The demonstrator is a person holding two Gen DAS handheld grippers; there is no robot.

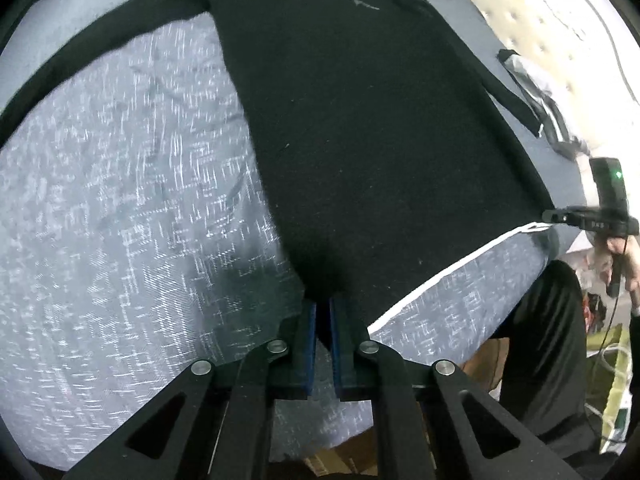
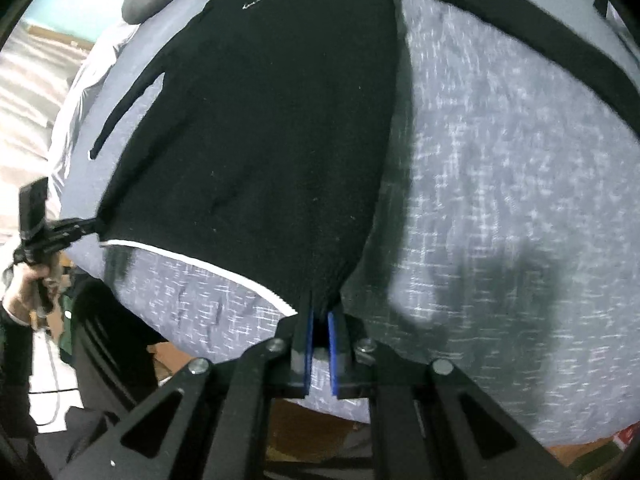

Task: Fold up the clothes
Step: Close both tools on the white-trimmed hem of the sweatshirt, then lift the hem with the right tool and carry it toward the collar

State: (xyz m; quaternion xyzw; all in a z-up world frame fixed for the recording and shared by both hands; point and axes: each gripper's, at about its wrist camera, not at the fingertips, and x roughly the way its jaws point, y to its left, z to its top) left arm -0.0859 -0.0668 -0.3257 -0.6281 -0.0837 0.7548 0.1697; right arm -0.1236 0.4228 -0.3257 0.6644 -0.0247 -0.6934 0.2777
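left wrist view is showing the left gripper [image 1: 322, 312] with its blue pads [image 1: 309, 344] drawn narrow and pinching one bottom corner of the black sweatshirt [image 1: 360, 140], the dark cloth bunching between them. the sweatshirt is lying front up on the grey bedcover [image 1: 120, 200], its body stretching away from the gripper toward the collar, with a pale logo [image 1: 344, 0] across the chest and a white drawstring at the neck. one sleeve [image 1: 80, 52] is spreading out to the left across the cover. a white hem edge [image 1: 440, 276] is running along the bottom of the garment to the right gripper [image 1: 550, 216], which is gripping the other bottom corner near the edge of the bed, a hand [image 1: 624, 256] holding its handle.

right wrist view is showing the right gripper [image 2: 321, 312] closed tight on its own corner of the sweatshirt [image 2: 260, 120], cloth gathering between the blue pads [image 2: 332, 340]. the left gripper [image 2: 90, 226] is appearing at the far left, clamping the opposite hem corner, a hand [image 2: 28, 288] wrapped around its handle. the hem is hanging slightly slack between the two grippers above the bedcover [image 2: 500, 200].
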